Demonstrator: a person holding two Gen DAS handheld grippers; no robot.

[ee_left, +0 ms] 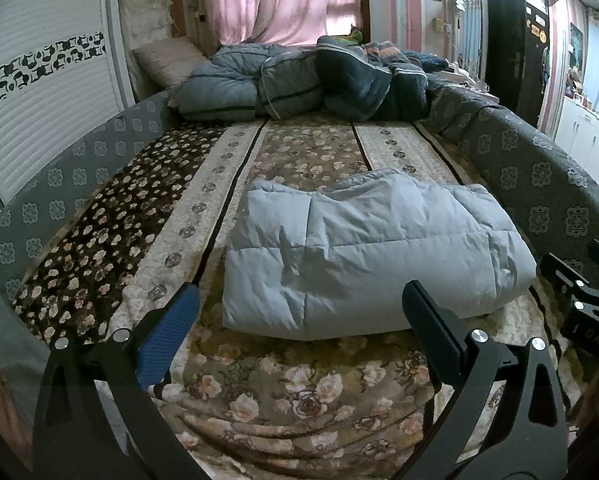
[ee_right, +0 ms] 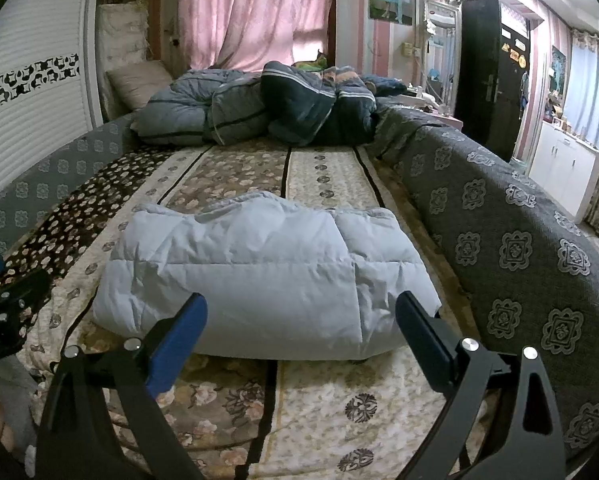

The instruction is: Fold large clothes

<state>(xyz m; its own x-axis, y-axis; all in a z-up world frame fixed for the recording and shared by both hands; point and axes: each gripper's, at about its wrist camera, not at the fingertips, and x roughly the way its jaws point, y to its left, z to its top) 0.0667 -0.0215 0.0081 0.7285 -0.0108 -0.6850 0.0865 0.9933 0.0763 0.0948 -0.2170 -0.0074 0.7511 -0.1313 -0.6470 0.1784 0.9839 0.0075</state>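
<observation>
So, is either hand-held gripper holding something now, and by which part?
Nothing is held. The left hand-held gripper and the right hand-held gripper are both open, short of the folded light-blue down jacket lying on the floral bedspread.

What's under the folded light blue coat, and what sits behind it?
The coat lies on the floral bedspread. Behind it, past bare bedspread, is a pile of dark quilts. Whatever is tucked inside the coat's folds is hidden.

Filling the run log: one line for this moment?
left gripper open | right gripper open | jacket folded on bed | untouched
</observation>
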